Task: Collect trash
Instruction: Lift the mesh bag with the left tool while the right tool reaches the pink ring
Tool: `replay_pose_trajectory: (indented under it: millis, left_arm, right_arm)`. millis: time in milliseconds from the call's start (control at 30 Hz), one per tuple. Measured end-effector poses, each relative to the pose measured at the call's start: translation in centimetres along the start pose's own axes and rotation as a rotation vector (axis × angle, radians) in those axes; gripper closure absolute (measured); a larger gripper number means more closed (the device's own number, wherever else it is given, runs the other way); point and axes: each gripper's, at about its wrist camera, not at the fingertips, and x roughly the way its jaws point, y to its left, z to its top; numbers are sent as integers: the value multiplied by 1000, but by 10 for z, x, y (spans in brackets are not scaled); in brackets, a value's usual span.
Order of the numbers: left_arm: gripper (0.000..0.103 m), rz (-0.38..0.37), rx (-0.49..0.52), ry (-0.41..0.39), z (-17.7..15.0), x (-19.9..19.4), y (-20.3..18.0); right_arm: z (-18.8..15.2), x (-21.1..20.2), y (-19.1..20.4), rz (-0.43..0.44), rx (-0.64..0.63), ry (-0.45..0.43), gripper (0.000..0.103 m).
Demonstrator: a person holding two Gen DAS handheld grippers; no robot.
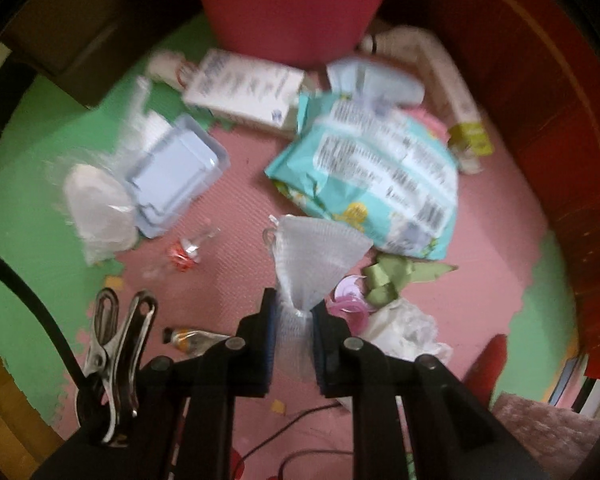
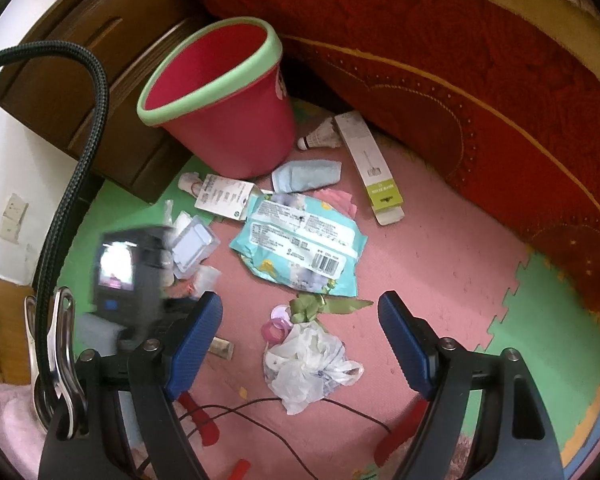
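White foam netting (image 1: 300, 280) is sitting pinched between the pads of the left gripper (image 1: 294, 314), its loose end fanning out beyond the fingertips and hanging clear of the pink floor mat (image 1: 236, 208). So one piece of rubbish is being carried, but it is not in the bin yet.

The red bin (image 2: 224, 104) with the green rim is standing at the far edge of the mat, against the wooden drawers (image 2: 100, 80), and what the right wrist view shows of its inside is looking bare, though the bottom is hidden. Judging from that, the job is only beginning.

Plenty is still lying around on the mat: a teal wipes packet (image 2: 300, 248) in the middle, a long cardboard box (image 2: 368, 168) near the red bedspread (image 2: 460, 80), a flat white carton (image 2: 224, 196) just in front of the bin, a pale blue cloth (image 2: 306, 176) beside it, a clear plastic tray (image 2: 194, 246), a green ribbon (image 2: 320, 306), a pink plastic ring (image 2: 274, 326) and a crumpled plastic bag (image 2: 308, 364).

The right gripper (image 2: 300, 316) is hovering over that bag with its jaws standing wide apart and nothing between them; the bag looks like its likely next pick. The left one's load probably needs carrying across to the bin and letting go above the rim.
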Motion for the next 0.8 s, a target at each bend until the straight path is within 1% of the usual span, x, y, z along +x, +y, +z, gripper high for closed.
replay_pose_trajectory:
  millis: [33, 167, 267, 300, 333, 400, 467, 567, 667, 767, 800]
  left_arm:
    - [87, -3, -1, -12, -6, -14, -4]
    - [87, -10, 15, -70, -8, -84, -2]
    - [87, -8, 47, -103, -10, -129, -4]
    - [87, -11, 49, -116, -13, -141, -6]
    - [87, -14, 49, -125, -16, -153, -6]
    - [87, -35, 39, -150, -19, -173, -3]
    - [87, -75, 16, -176, -21, -191, 2]
    - [87, -104, -4, -202, -21, -203, 3]
    - [87, -124, 8, -236, -18, -208, 2]
    - [87, -102, 41, -268, -15, -205, -2]
    - [87, -97, 46, -268, -14, -203, -3]
  right_arm:
    - [0, 1, 0, -1, 2, 6, 20]
    - [-3, 8, -2, -13, -1, 22, 20]
    - [-6, 14, -3, -32, -9, 37, 21]
    - [-8, 18, -3, -48, -14, 43, 24]
    - [-8, 20, -4, -56, -16, 47, 30]
    - [-9, 26, -3, -66, -20, 61, 31]
    - [-11, 32, -2, -74, -23, 70, 31]
    - [-15, 41, 5, -65, -24, 93, 31]
    - [-17, 52, 20, -84, -63, 101, 31]
    - [-19, 74, 36, -105, -109, 122, 31]
    - [-20, 82, 40, -104, -113, 135, 32]
